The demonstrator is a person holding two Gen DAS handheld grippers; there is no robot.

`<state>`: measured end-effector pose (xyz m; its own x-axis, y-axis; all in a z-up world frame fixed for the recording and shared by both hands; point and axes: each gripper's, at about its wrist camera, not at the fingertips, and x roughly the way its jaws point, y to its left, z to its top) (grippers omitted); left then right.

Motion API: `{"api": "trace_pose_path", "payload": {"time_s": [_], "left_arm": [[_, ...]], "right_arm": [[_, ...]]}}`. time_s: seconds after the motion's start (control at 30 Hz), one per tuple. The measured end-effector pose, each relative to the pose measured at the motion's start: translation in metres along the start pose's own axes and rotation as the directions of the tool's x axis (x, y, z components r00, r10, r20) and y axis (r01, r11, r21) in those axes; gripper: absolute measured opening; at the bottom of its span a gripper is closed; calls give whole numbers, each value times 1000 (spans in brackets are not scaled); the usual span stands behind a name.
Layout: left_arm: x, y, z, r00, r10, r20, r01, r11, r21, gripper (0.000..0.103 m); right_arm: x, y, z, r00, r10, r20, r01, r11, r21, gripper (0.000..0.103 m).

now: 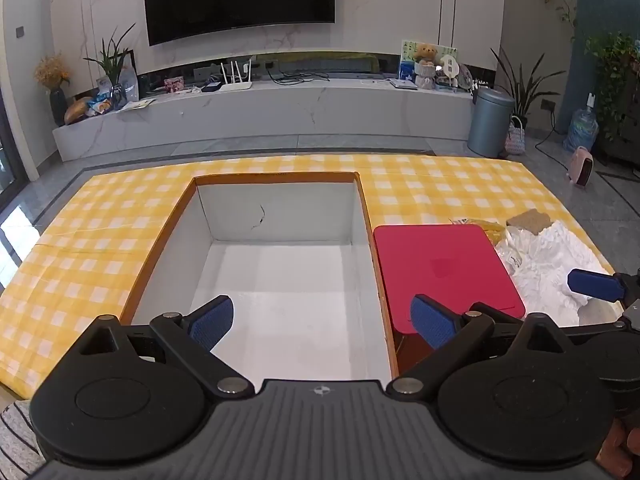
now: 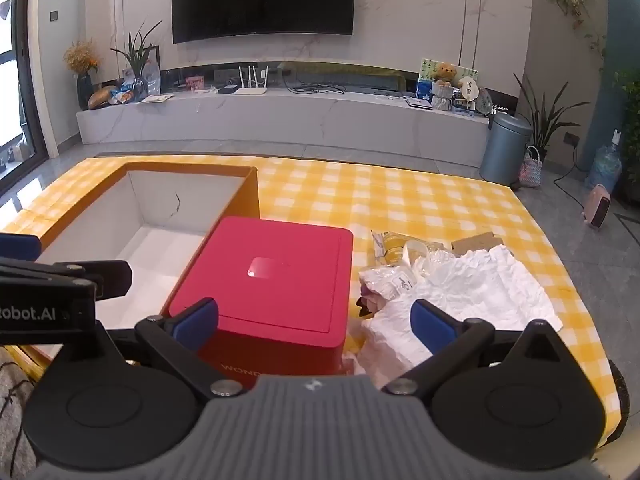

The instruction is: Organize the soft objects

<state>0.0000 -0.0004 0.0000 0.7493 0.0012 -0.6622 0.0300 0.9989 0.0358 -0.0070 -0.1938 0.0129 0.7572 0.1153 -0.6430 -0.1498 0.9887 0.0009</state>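
Two containers sit on the tabletop (image 1: 100,232) in the left wrist view: an empty open box (image 1: 280,272) and, just right, a closed red box (image 1: 444,264). Left claw (image 1: 322,320) gapes, holding nothing.

Right wrist view: right claw (image 2: 316,326) gapes, empty, near crumpled white cloth (image 2: 476,292) beside the red box.

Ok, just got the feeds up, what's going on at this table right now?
A person holds a gripper in each hand over a table with a yellow checked cloth. Both the left gripper and the right gripper are wide open and hold nothing. The big open box under the left one looks empty. A closed red box stands beside it, and the pile of soft white items and packets lies to the right of that, untouched, just ahead of the right gripper.
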Motion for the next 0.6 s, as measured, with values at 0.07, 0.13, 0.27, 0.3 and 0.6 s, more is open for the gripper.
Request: {"api": "trace_pose_path", "payload": {"time_s": [0.07,0.13,0.27,0.3,0.6], "left_arm": [[0,-1,0,1000,-7,0,7,1000,-5,103],[0,-3,0,1000,1,-3,-1,1000,10,103],[-1,3,-2,1000,-7,17,7,1000,-2,103],[-2,5,-2,1000,-8,17,8,1000,-3,103],[0,0,-1,1000,10,6,-10,1000,10,103]], "right_arm": [[0,0,0,1000,2,-2,-2,1000,4,100],[1,1,-1,1000,-3,-6,3,1000,-5,100],[0,2,0,1000,-11,-9,10,1000,-21,100],[0,2,1,1000,-11,-9,11,1000,-22,100],[0,4,0,1000,-17,-7,17,1000,-20,100]]}}
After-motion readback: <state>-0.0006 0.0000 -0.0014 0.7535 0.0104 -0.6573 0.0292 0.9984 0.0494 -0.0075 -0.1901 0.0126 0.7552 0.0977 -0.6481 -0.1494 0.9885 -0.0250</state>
